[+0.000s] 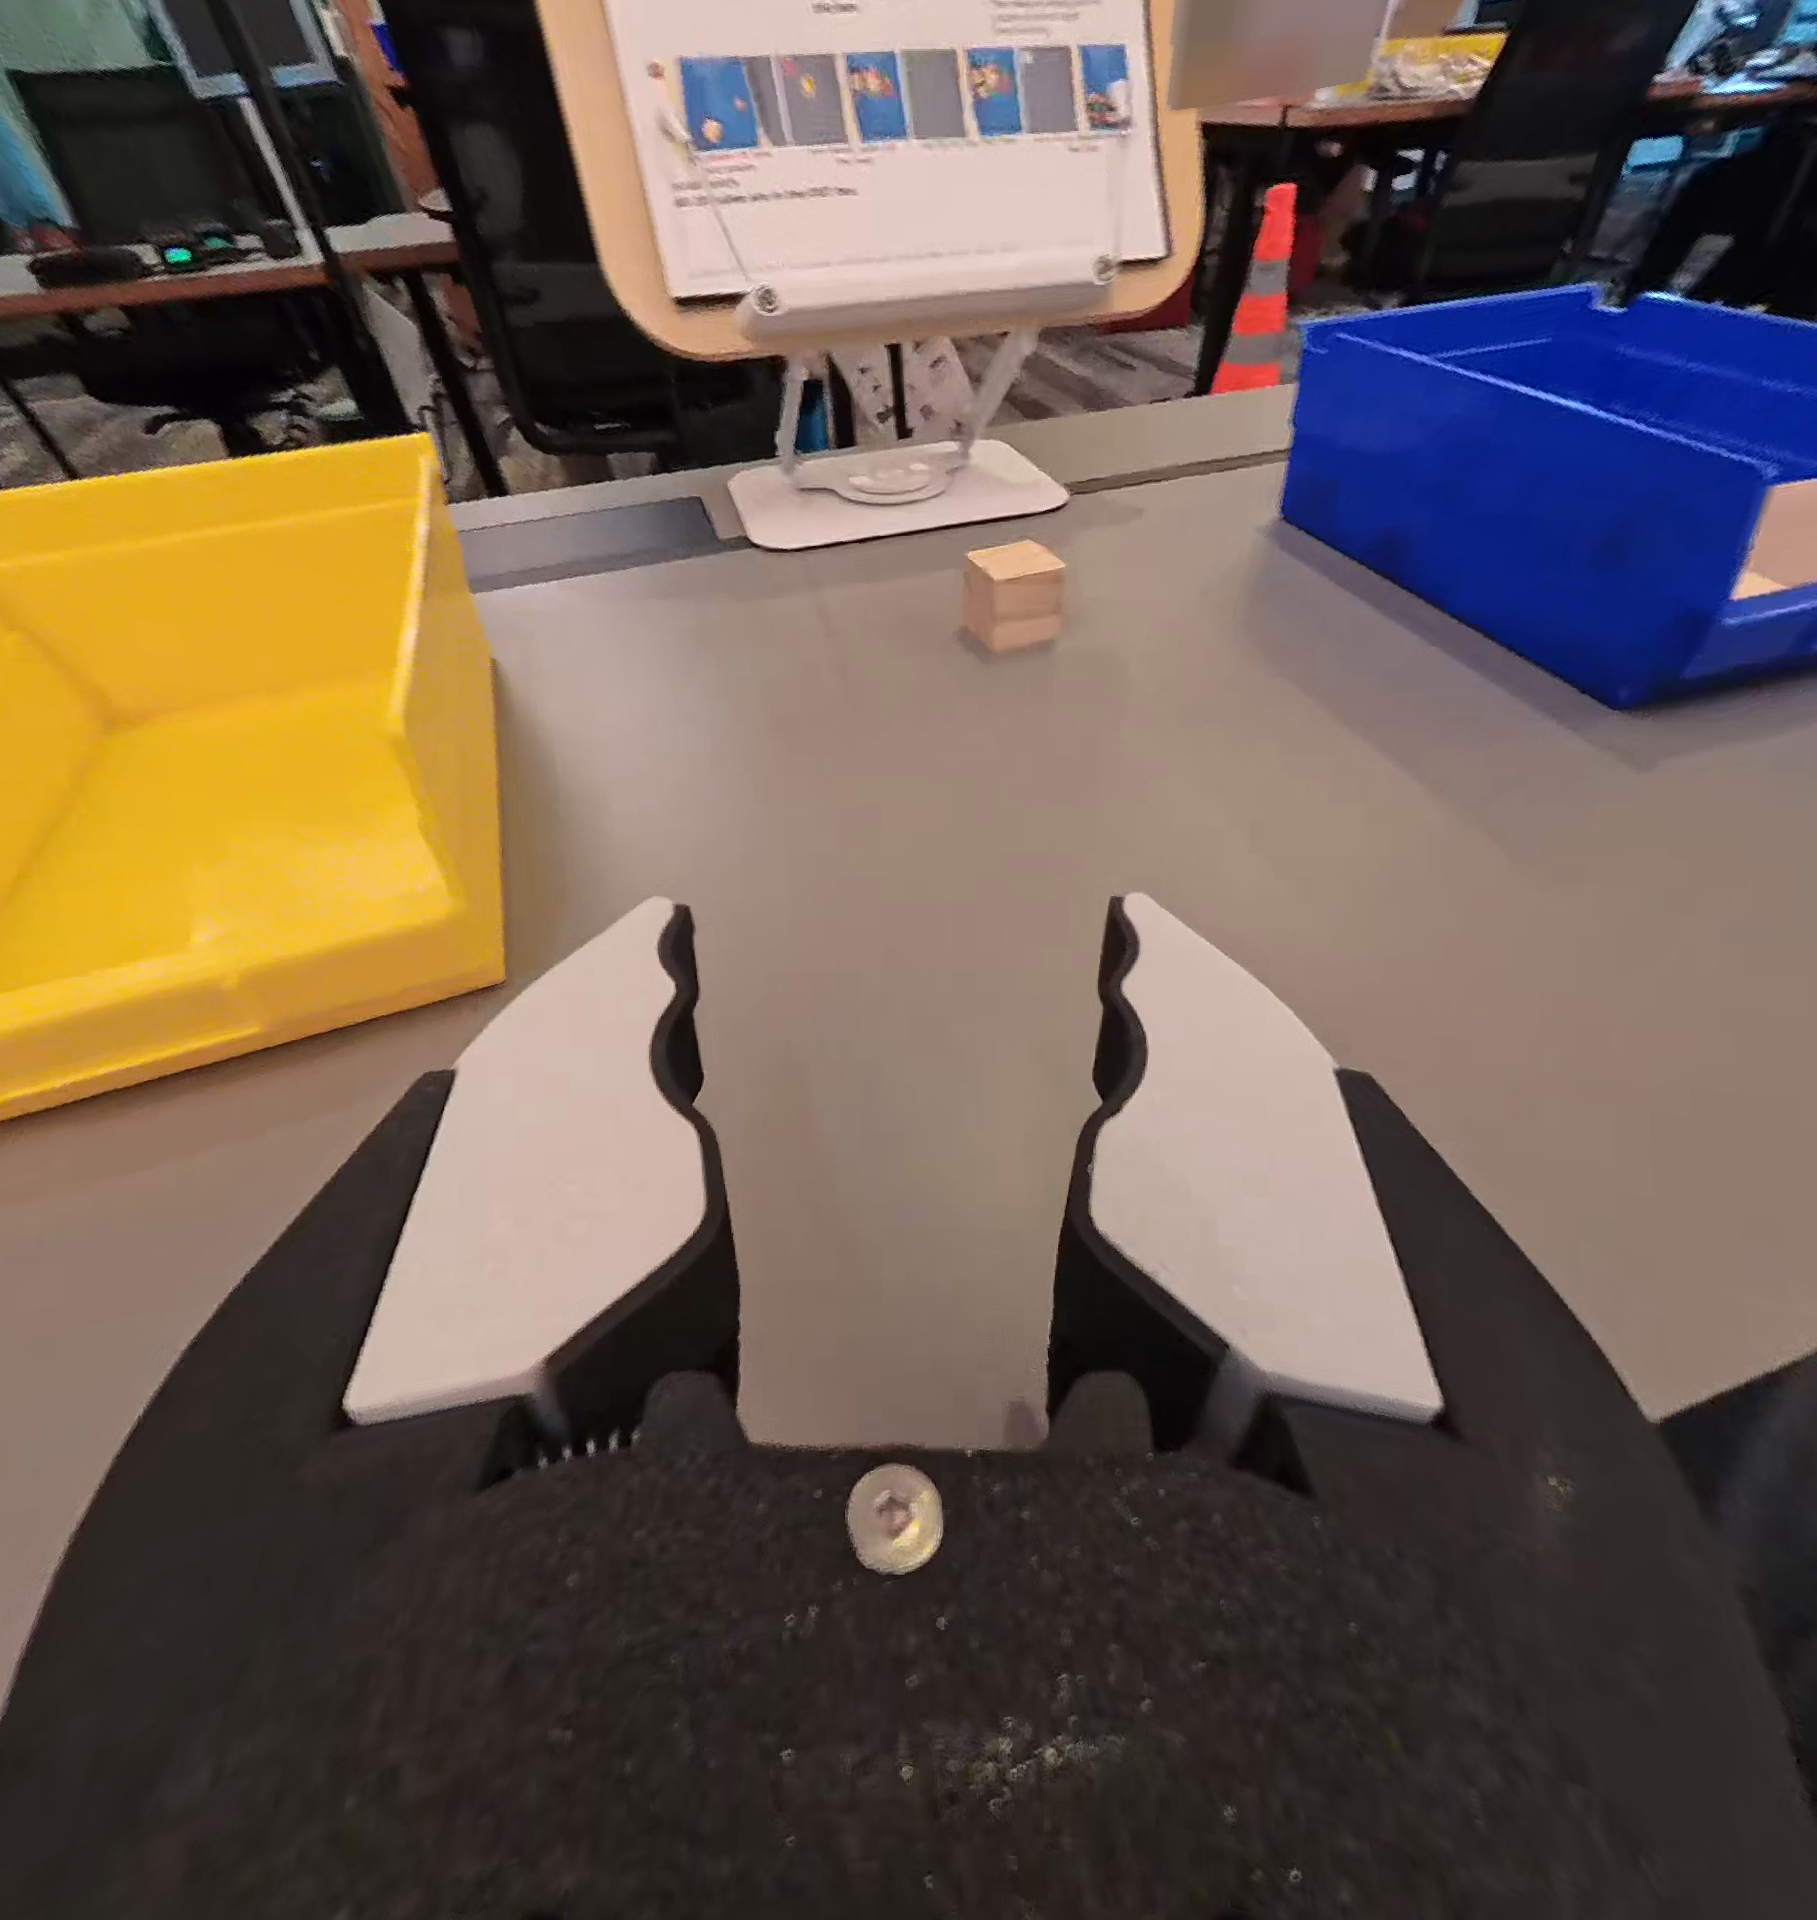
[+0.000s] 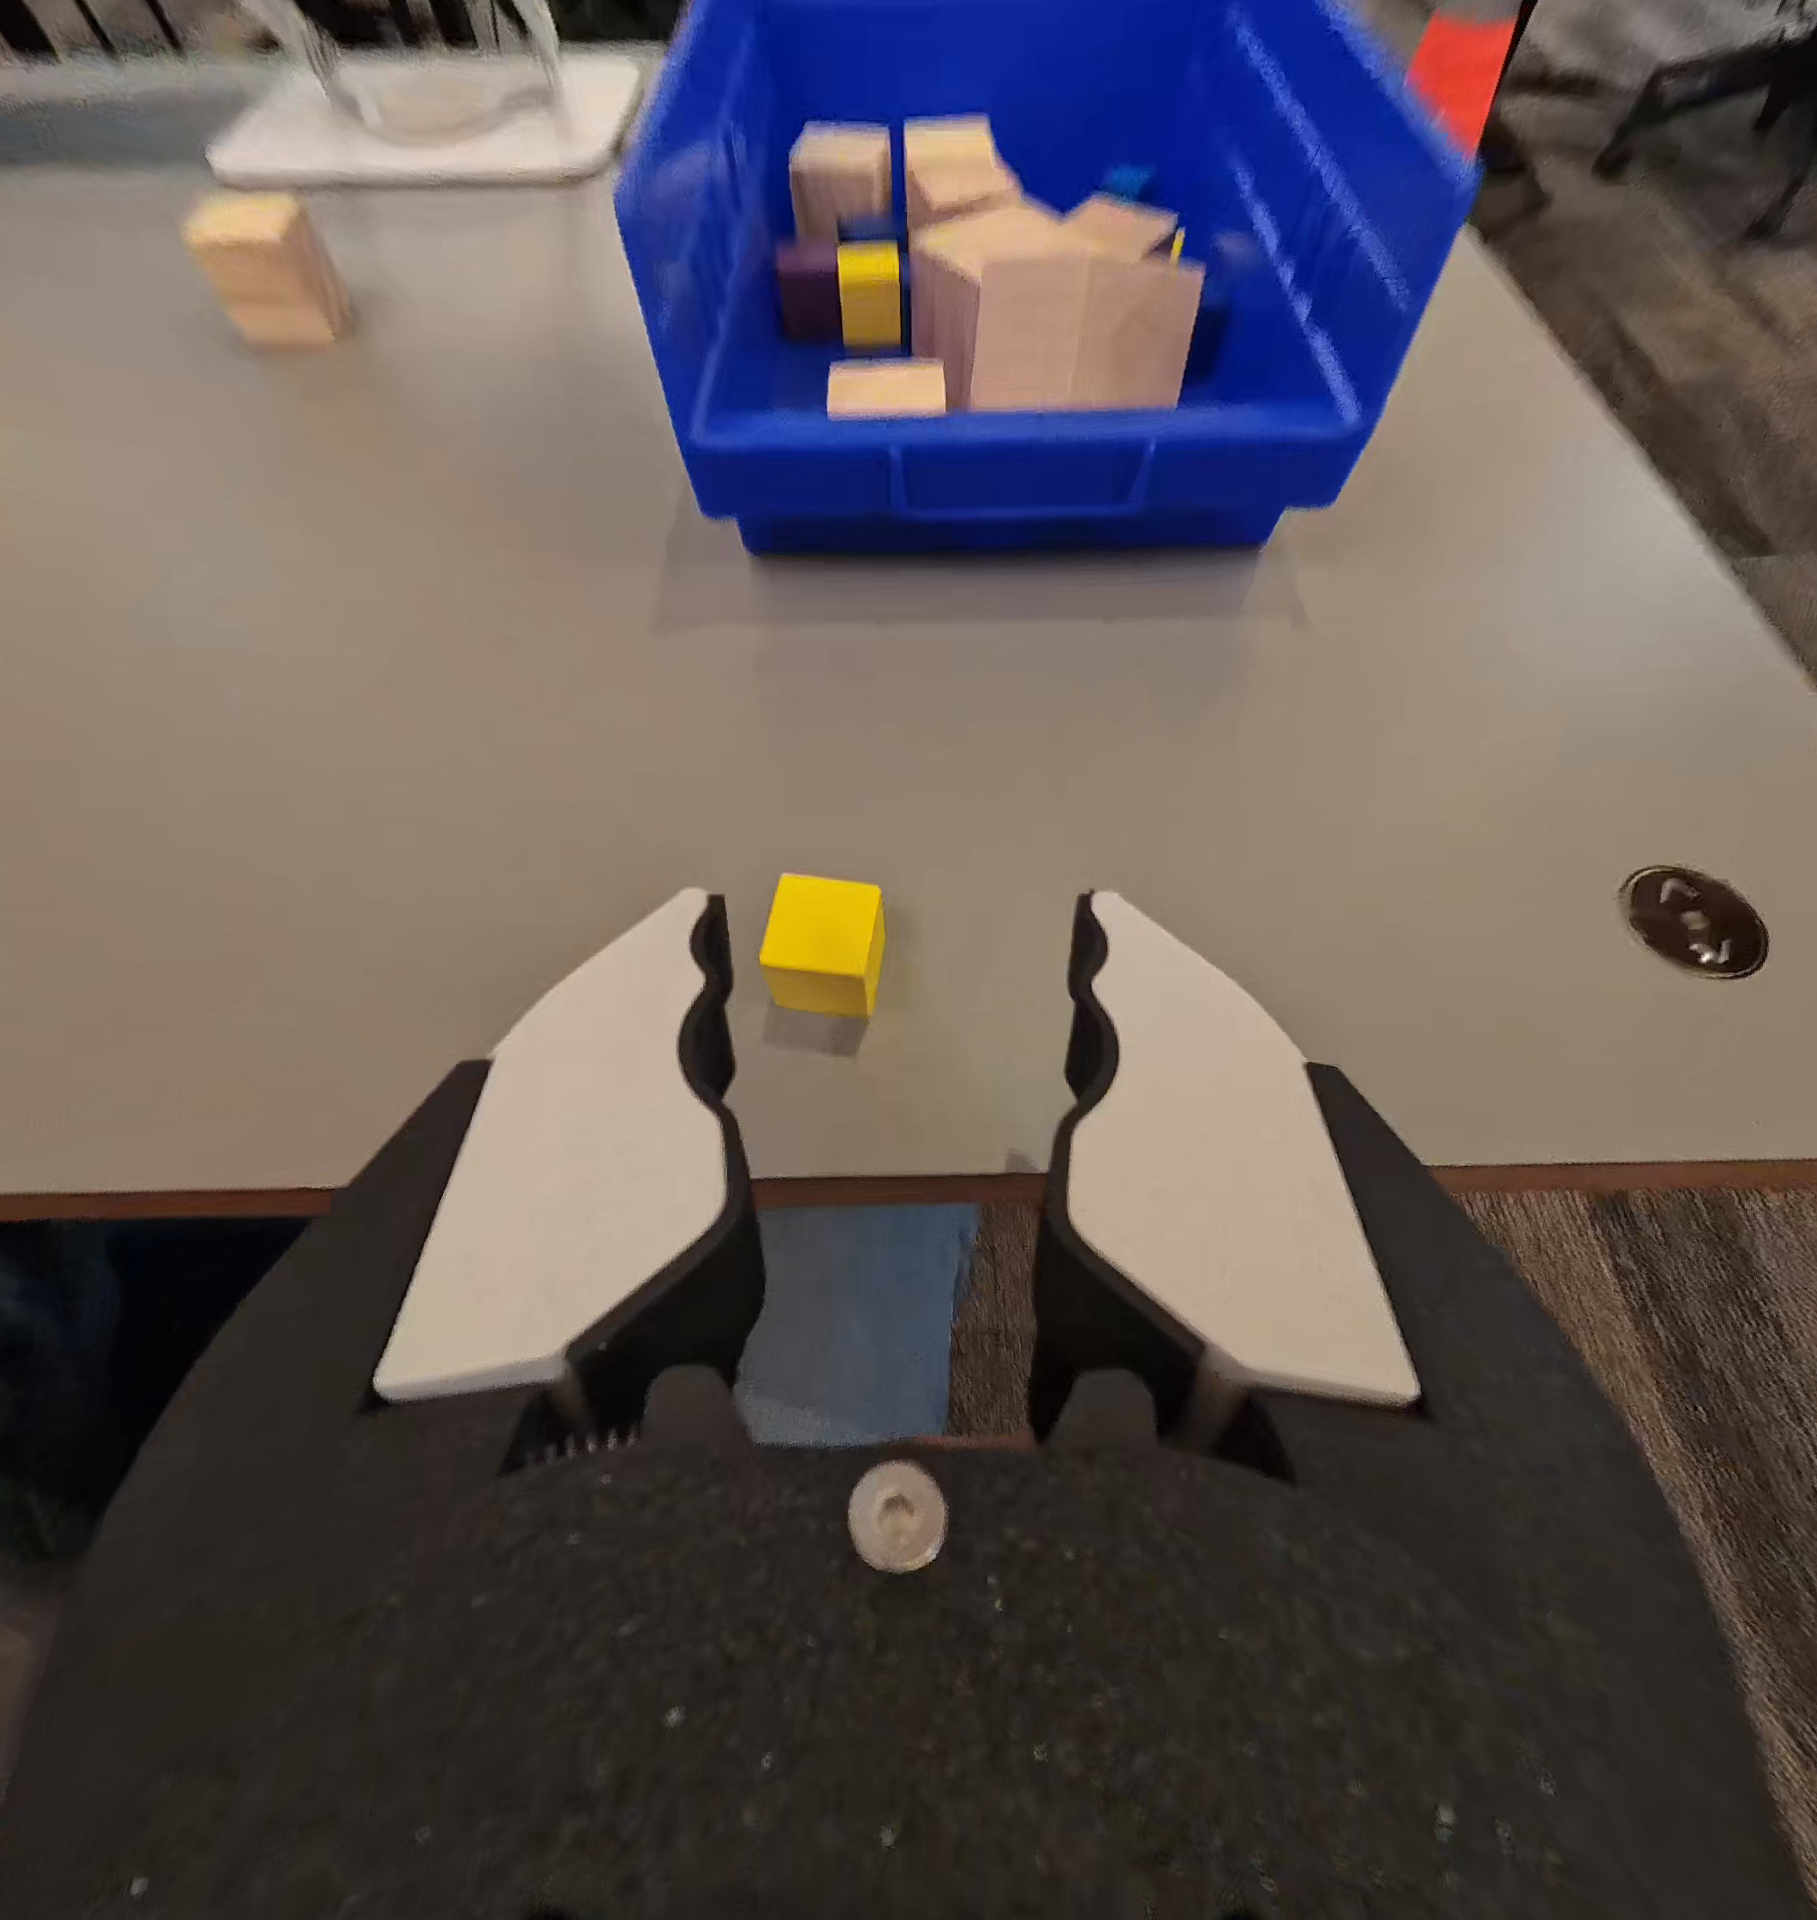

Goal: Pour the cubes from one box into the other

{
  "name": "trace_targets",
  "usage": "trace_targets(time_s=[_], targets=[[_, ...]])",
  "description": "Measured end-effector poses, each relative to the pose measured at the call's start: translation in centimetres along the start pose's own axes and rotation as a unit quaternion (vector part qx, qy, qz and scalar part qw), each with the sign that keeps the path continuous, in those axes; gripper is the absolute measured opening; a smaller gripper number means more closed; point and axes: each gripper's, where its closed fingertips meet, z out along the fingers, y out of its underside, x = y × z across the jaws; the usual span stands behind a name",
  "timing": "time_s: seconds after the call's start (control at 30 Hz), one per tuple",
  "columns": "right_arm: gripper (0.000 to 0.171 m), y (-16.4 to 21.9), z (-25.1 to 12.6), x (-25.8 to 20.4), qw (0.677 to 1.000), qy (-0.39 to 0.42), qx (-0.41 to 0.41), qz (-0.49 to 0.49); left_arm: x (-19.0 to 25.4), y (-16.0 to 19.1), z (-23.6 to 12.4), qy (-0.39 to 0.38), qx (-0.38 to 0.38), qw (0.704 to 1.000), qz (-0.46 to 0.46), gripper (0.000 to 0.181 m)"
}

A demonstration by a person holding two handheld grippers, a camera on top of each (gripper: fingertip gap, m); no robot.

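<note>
From the left wrist view we see our left gripper (image 1: 896, 914) spread wide and holding nothing above the grey table (image 1: 883, 810), with the yellow box (image 1: 208, 748) to its left, the blue box (image 1: 1569, 488) far right and a wooden block (image 1: 1013, 597) between them. From the right wrist view our right gripper (image 2: 896, 904) gapes too (nothing held), a small yellow cube (image 2: 823, 943) lying between its fingertips, nearer the left one; the blue box (image 2: 1018, 478) beyond holds the cubes (image 2: 1029, 291).

Bare table (image 1: 883, 810) between yellow box (image 1: 208, 748) and blue box (image 1: 1569, 499).
</note>
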Motion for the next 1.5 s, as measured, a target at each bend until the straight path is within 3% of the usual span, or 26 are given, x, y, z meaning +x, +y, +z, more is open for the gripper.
trace_targets(time_s=[0.1,0.2,0.23,0.3,0.33,0.43,0.53,0.6,0.73,0.87,1.13,1.27,1.37,1.43,1.5], targets=[[0.070,3.3,2.0,-1.1,0.996,-0.013,-0.080,0.034,-1.4,0.4,0.0,-0.020,-0.009,1.000,-0.006,0.072],[0.068,3.9,3.7,-1.6,0.994,-0.001,-0.092,0.051,-2.0,0.5,0.0,-0.020,-0.011,1.000,-0.009,0.070],[0.063,3.6,4.1,-1.3,0.995,0.018,-0.091,0.039,-2.3,0.6,-0.1,-0.021,-0.010,1.000,-0.010,0.070],[0.027,3.2,4.6,-1.3,0.994,0.034,-0.098,0.018,-2.6,0.7,-0.2,-0.023,-0.013,1.000,-0.010,0.068],[0.027,2.9,4.7,-1.3,0.994,0.041,-0.097,0.009,-2.8,0.8,-0.2,-0.024,-0.015,1.000,-0.010,0.067],[0.027,-0.1,5.6,-1.0,0.996,0.048,-0.068,-0.011,-3.0,1.0,-0.2,-0.023,-0.017,1.000,-0.011,0.066],[0.027,-7.6,8.0,-0.4,0.999,0.033,-0.022,-0.021,-2.9,1.2,0.0,-0.015,-0.024,0.999,-0.017,0.066],[0.027,-11.7,11.6,-0.2,0.998,0.013,-0.044,-0.037,-2.8,1.3,0.4,-0.008,-0.029,0.999,-0.022,0.066],[0.027,-12.4,19.1,-2.4,0.975,-0.096,-0.194,-0.058,-2.4,1.8,1.1,0.001,-0.046,0.999,-0.018,0.065],[0.028,-11.5,22.3,-1.3,0.950,-0.081,-0.259,-0.152,-2.3,2.2,1.4,0.005,-0.054,0.998,-0.012,0.065],[0.031,-9.9,23.3,-1.9,0.937,-0.143,-0.287,-0.142,-2.9,3.0,1.3,0.016,-0.071,0.996,-0.047,0.064],[0.033,-11.5,23.1,-1.9,0.946,-0.148,-0.260,-0.128,-2.9,3.1,1.3,0.017,-0.075,0.996,-0.050,0.064],[0.037,-17.4,21.5,-3.3,0.962,-0.168,-0.177,-0.120,-2.8,3.3,1.4,0.017,-0.079,0.996,-0.047,0.064],[0.035,-22.3,19.7,-7.9,0.961,-0.218,-0.106,-0.136,-2.9,3.2,1.5,0.015,-0.078,0.996,-0.048,0.064],[0.033,-23.9,19.7,-13.7,0.947,-0.229,-0.104,-0.197,-3.0,3.1,1.6,0.013,-0.076,0.996,-0.051,0.064]])
